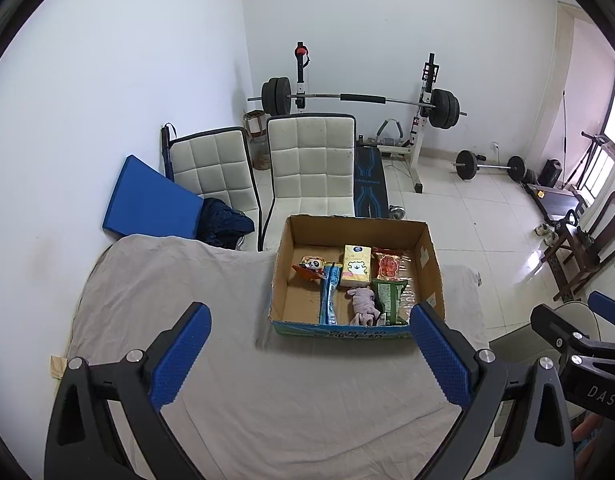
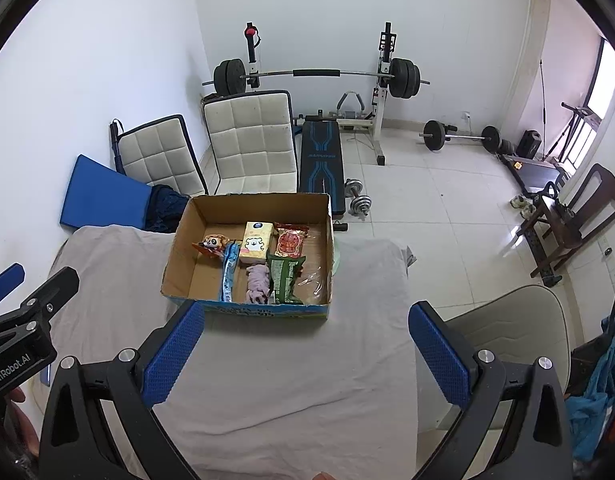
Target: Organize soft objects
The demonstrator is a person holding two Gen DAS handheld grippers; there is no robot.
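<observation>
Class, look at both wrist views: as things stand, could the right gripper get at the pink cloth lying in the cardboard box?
Probably yes. The right gripper is open and empty, the cardboard box has no lid, and the pink cloth lies uncovered near the front wall. That wall means coming in from above, between the blue packet and green packet.

Both wrist views look down across the table, sharing the cardboard box
</observation>
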